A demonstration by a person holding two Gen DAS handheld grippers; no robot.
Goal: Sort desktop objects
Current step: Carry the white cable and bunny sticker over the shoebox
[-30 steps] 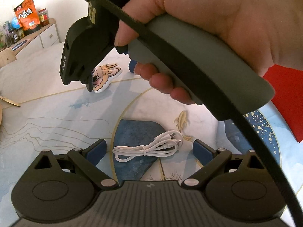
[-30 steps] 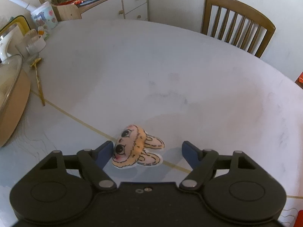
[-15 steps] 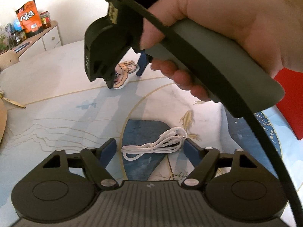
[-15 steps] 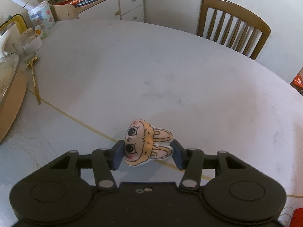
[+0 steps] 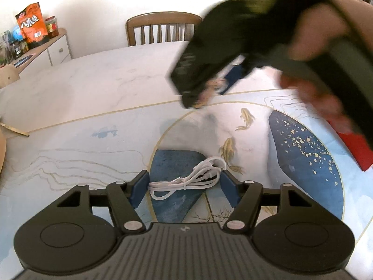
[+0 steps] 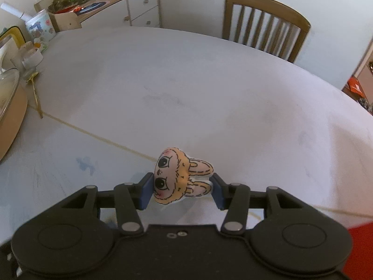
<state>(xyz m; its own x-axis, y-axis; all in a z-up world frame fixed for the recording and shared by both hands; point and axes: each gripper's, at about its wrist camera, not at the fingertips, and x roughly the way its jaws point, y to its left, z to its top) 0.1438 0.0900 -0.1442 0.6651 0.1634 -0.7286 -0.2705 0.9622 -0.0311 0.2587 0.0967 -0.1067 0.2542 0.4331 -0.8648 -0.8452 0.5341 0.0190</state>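
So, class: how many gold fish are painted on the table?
2: one fish sits above the other fish, both right of the white cable. The hand may hide more.

The bench [image 6: 186, 88] is showing a smooth, marble-like printed top. Between the right hand-held gripper's [image 6: 180, 190] matt blue pads, a soft cloth bunny charm [image 6: 177, 177] is sitting; beyond it, a wooden chair [image 6: 265, 23] is gleaming, varnished.

Probably home: dining table [image 6: 186, 81], sideboard [image 6: 139, 7]

right tongs [image 5: 209, 88] motion-blurred, red object [image 5: 356, 149] cut off by edge
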